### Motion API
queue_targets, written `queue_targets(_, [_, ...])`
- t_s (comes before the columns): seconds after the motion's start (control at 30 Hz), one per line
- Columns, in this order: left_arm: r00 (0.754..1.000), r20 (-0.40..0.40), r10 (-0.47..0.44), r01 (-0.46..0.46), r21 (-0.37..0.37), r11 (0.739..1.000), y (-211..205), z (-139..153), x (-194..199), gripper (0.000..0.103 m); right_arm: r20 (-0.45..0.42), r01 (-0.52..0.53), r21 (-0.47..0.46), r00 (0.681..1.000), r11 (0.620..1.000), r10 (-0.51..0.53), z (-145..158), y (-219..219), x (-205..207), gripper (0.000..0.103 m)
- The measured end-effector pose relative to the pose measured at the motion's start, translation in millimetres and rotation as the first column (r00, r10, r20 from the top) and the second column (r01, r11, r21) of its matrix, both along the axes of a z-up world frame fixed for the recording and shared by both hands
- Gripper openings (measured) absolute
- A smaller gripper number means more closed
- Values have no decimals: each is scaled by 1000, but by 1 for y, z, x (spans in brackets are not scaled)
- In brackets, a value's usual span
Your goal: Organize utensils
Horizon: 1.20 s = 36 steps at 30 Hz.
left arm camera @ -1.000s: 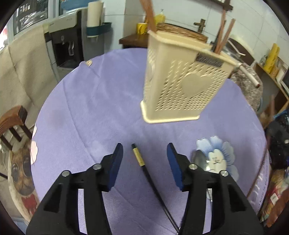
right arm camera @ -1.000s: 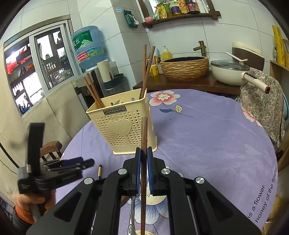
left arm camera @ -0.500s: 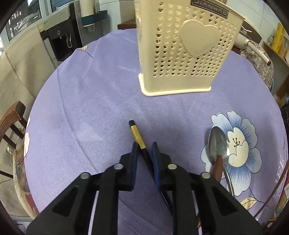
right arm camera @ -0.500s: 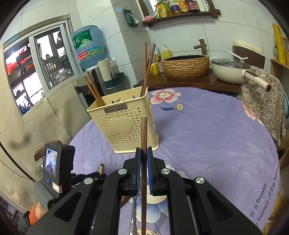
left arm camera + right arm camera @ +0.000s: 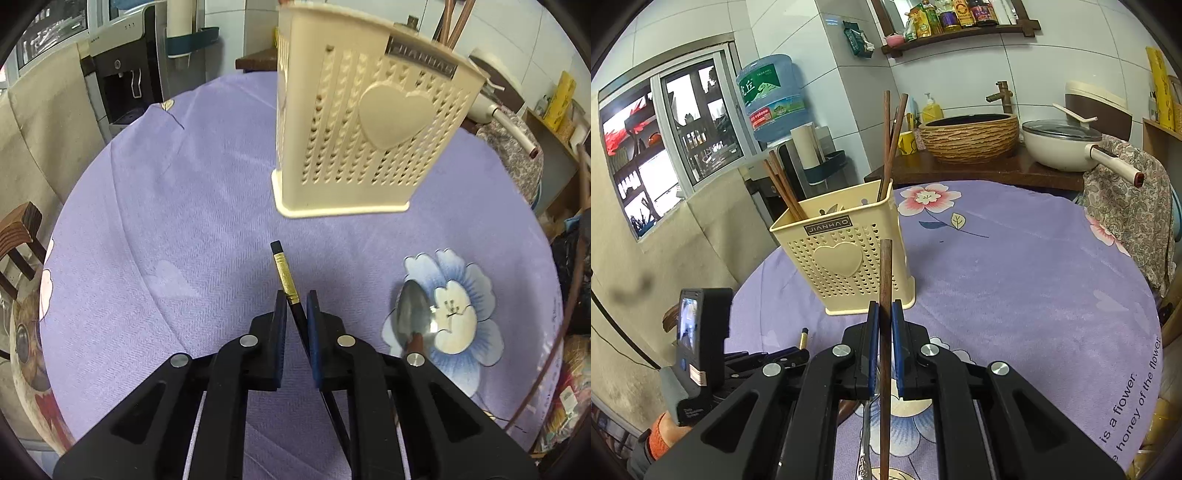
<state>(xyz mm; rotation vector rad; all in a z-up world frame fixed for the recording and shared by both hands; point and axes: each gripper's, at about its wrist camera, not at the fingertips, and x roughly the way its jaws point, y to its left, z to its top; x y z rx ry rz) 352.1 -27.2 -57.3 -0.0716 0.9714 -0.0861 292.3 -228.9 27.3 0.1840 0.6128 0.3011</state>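
A round table under a purple floral cloth point(image 5: 192, 206) carries a cream perforated utensil holder point(image 5: 365, 140) with brown chopsticks point(image 5: 892, 144) standing in it; the left gripper point(image 5: 294, 308) pinches a black, gold-banded chopstick point(image 5: 282, 271) just above the cloth; the right gripper point(image 5: 882, 317) clamps a brown chopstick point(image 5: 885, 273) before the holder; a spoon point(image 5: 413, 312) lies on a blue flower.

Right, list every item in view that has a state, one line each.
left gripper: shut on the black chopstick
black chopstick: gripped, gold-banded end forward
right gripper: shut on the brown chopstick
brown chopstick: gripped, pointing up
utensil holder: upright, holds chopsticks
spoon: lying on the tablecloth
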Motion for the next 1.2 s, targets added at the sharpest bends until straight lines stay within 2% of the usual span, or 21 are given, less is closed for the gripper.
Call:
queue_targets(0.2, [995, 96, -36, 44, -82, 996, 4, 45, -22, 10, 21, -4, 3, 1000, 1000, 4, 8, 0, -5, 7])
queue_targets(0.43, [977, 201, -77, 110, -160, 981, 16, 94, -45, 8, 54, -22, -8, 998, 1000, 23, 20, 1, -17, 7])
queue_targets(0.83, [944, 311, -115, 169, -155, 973, 16, 139, -68, 7, 107, -46, -34, 993, 998, 50, 42, 4, -31, 7])
queue_targets(1.2, [926, 357, -121, 178, -132, 975, 15, 156, -67, 6, 134, -61, -39, 989, 997, 66, 57, 8, -29, 7])
